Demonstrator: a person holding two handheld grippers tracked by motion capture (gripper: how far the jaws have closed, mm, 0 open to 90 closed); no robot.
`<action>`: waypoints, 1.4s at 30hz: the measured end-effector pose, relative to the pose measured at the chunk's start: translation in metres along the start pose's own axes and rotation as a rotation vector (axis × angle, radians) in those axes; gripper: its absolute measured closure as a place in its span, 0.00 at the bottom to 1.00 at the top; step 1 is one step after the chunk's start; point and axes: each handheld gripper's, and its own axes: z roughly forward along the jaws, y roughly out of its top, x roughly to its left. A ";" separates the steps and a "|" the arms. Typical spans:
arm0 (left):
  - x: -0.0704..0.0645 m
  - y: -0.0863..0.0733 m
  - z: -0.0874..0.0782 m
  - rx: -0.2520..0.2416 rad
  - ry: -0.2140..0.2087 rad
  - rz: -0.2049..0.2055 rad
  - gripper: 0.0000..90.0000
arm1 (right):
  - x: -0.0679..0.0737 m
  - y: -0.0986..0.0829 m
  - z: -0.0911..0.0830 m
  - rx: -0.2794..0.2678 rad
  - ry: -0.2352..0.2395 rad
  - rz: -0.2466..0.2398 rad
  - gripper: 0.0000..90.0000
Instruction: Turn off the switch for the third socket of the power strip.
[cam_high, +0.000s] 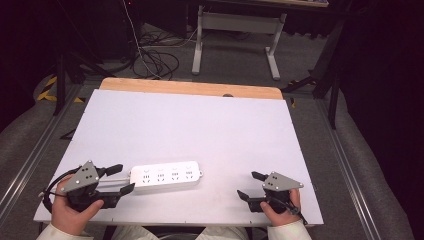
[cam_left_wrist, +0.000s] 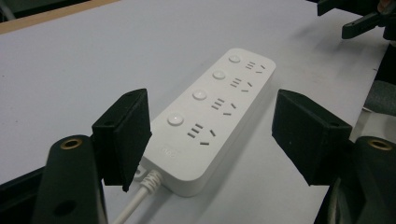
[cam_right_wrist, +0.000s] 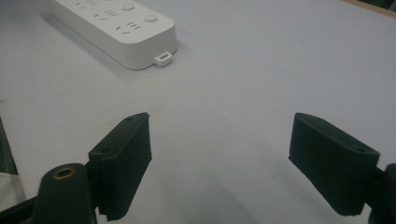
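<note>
We are holding the left gripper (cam_high: 120, 179) spread at the white power strip's (cam_high: 166, 176) cord end, the right gripper (cam_high: 248, 186) spread over bare table (cam_high: 200, 125).

We've got pale cream sleeves (cam_high: 55, 233) on both arms. Each hand carries a matte black two-jaw gripper, the left gripper (cam_high: 121, 179) and the right gripper (cam_high: 251, 185), both topped with a grey three-cornered plate (cam_high: 83, 176) dotted with small holes. A black cable (cam_high: 49, 192) loops off the left one. Up close, our jaws are chunky black wedge-shaped pads (cam_left_wrist: 125, 136) with ridged faces, and brass-coloured threaded inserts (cam_left_wrist: 71, 143) sit in the arms.
</note>
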 end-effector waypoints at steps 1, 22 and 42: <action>-0.001 0.002 0.001 0.002 -0.008 -0.005 0.33 | 0.000 0.000 0.000 0.000 0.000 -0.001 0.23; -0.005 0.034 0.038 0.025 -0.070 0.008 0.35 | 0.000 -0.001 0.002 0.002 0.026 -0.010 0.22; -0.014 0.054 0.074 0.044 -0.110 0.034 0.41 | 0.000 -0.002 0.003 0.010 0.035 -0.013 0.22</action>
